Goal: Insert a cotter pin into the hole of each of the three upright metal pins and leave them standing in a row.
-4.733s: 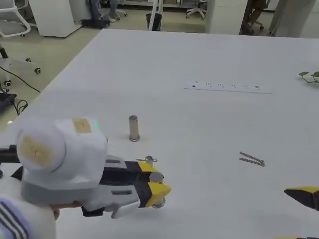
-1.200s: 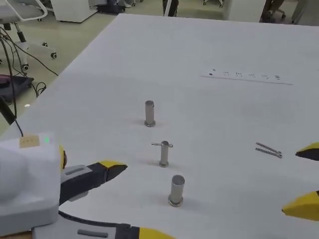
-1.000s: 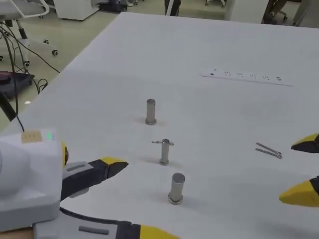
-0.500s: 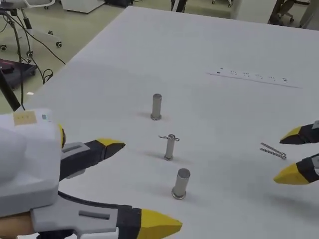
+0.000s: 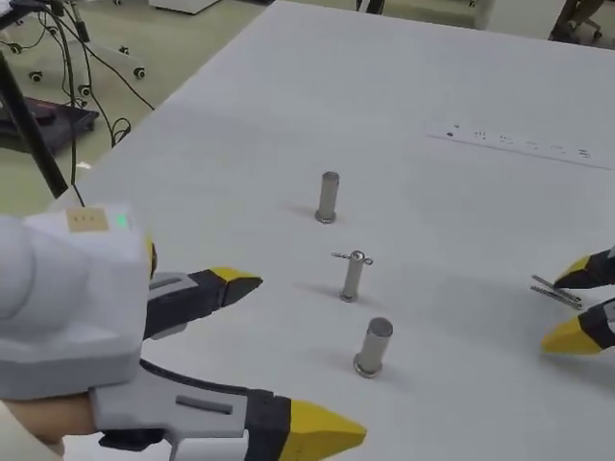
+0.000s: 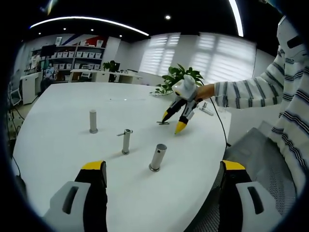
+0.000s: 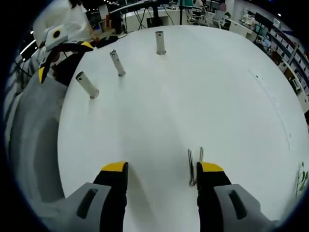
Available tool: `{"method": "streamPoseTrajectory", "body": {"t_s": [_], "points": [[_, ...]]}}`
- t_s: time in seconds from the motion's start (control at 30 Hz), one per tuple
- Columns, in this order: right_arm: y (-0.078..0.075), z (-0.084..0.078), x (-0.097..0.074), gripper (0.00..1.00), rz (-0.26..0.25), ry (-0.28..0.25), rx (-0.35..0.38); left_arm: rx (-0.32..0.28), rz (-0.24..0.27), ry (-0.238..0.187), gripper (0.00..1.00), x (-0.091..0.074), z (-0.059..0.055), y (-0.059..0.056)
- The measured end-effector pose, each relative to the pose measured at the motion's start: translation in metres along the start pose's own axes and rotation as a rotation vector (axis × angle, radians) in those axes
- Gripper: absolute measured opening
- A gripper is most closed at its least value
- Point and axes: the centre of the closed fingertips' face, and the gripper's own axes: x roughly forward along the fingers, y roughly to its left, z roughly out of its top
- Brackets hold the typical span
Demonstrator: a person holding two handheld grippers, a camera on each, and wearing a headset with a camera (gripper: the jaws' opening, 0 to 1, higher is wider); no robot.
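The right gripper [image 7: 163, 168] hangs open low over the table [image 7: 193, 87], with two loose cotter pins [image 7: 194, 166] lying between its jaws, just beside the right one. It should centre on a single pin and pinch it near the head. The left gripper [image 6: 163, 166], also open, could steady the near post [image 6: 157, 157]. The middle post [image 6: 126, 141] already carries a pin.

Office, shelves [image 6: 72, 55], desks [image 6: 99, 76] (window blinds [image 6: 217, 53] too)

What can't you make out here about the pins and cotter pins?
- Cross holes in the near pin and far pin: too small, head view.
- Loose cotter pins: count unclear, right gripper view, crowded against a jaw.
- Right gripper: body cut off by head view's right edge.
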Motion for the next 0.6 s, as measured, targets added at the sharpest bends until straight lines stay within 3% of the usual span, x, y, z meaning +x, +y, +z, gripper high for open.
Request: {"method": "streamPoseTrajectory", "body": {"t_s": [0.33,0.43,0.47,0.6], "points": [[-0.002,-0.003,-0.001,0.55,0.006,0.027,0.041,-0.018,0.000,0.016,0.96,0.001,-0.008,0.001],[-0.007,-0.005,-0.002,0.45,-0.009,0.044,0.068,0.005,0.011,0.029,0.95,0.001,-0.009,0.002],[-0.010,-0.006,-0.002,0.39,-0.021,0.051,0.053,0.027,0.023,0.034,0.92,0.001,-0.009,0.004],[-0.020,-0.009,-0.002,0.28,-0.063,0.086,-0.061,0.020,0.025,0.025,0.90,0.000,-0.005,0.005]]}}
